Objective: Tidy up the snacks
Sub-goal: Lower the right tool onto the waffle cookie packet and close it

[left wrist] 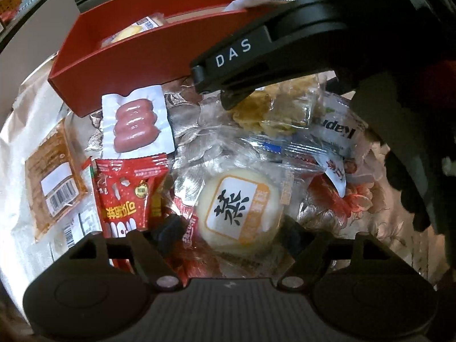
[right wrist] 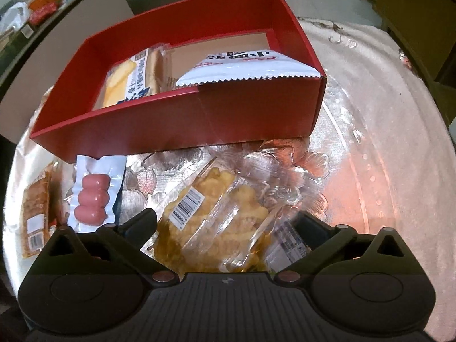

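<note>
An open red box point(right wrist: 199, 114) at the back of the table holds a yellow bread pack point(right wrist: 128, 79) and a white packet point(right wrist: 248, 65). In front of it, my right gripper point(right wrist: 228, 228) stands open, wide astride a clear pack of yellow snacks point(right wrist: 216, 208). My left gripper point(left wrist: 230, 232) is open around a round white pastry pack point(left wrist: 239, 208), with a gap at its left finger. To the left lie a pink sausage pack point(left wrist: 136, 125), a red sachet point(left wrist: 125, 193) and a brown vacuum pack point(left wrist: 54, 182). The right gripper's finger point(left wrist: 233, 54) crosses the top of the left wrist view.
A white sachet point(left wrist: 339, 134) and other clear wrappers are heaped behind the pastry. The table has a shiny embossed cover point(right wrist: 370, 142) with bare room to the right of the box. A cardboard box point(right wrist: 85, 22) stands back left and wooden furniture point(right wrist: 413, 14) back right.
</note>
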{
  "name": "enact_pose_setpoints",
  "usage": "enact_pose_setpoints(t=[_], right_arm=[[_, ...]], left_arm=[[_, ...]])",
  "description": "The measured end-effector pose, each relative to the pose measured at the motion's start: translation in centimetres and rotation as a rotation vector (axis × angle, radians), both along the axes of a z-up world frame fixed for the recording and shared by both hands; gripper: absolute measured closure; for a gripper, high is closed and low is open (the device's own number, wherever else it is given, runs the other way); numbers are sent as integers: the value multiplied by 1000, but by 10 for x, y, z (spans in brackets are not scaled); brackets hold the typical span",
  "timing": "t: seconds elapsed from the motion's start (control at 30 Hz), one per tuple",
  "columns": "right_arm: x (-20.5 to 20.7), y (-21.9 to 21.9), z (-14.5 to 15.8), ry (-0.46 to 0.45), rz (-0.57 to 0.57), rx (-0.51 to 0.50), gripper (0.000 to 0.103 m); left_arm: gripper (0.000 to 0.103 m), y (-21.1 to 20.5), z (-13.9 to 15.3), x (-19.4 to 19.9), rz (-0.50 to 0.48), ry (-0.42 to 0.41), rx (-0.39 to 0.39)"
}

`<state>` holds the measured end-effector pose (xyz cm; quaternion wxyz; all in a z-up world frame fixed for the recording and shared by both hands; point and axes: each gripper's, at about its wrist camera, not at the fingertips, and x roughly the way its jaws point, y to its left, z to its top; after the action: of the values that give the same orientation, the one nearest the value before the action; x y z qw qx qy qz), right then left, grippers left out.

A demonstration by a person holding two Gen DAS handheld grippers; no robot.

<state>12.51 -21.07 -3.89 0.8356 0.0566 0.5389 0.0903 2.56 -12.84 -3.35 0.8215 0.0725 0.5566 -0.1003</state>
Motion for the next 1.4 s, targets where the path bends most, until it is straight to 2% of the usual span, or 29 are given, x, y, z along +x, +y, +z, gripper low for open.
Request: enact_pose_setpoints(t=[0.13, 0.27, 0.37, 0.53, 0.67, 0.73, 0.77, 0.83, 0.9, 0.97, 1.13, 1.27, 1.4], right_arm=[[-9, -2, 0, -40, -25, 6, 0], [-16, -3, -1, -102, -38, 15, 0], [-19, 2, -2, -138, 7, -20, 0], [-14, 3, -1, -97, 29, -39, 0], [-12, 7, -2, -78, 52, -63, 0], [-9, 9, -2, -69, 73, -80, 0], [-8, 10, -1, -62, 83, -89, 0], [-8, 12, 2, -57, 106, -89, 3], [-10, 16, 5, -63, 140, -96, 10], [-15, 19, 8, -71, 177, -116, 11], [-24, 19, 17, -83, 215, -125, 20], [-27, 10, 27, -90, 201, -75, 27], [-28, 2, 35, -107, 189, -37, 29]], left_arm=[[26, -5, -2, 0, -19, 2, 4], [25, -6, -3, 2, -28, 8, 4], [25, -7, -2, 2, -32, 8, 3], [21, -7, -3, 1, -43, 4, 0], [13, -8, -6, 0, -61, 10, -13], [13, -7, -6, 1, -50, 8, -21], [14, -6, -5, 1, -44, 6, -24], [22, -4, -3, 1, -24, -7, -18], [36, 1, 2, 2, -1, -17, -20], [46, 8, 6, 5, 21, -18, -50], [49, 18, 8, 9, 49, 7, -93], [49, 26, 11, 12, 71, 26, -140], [49, 35, 18, 13, 87, 27, -178]])
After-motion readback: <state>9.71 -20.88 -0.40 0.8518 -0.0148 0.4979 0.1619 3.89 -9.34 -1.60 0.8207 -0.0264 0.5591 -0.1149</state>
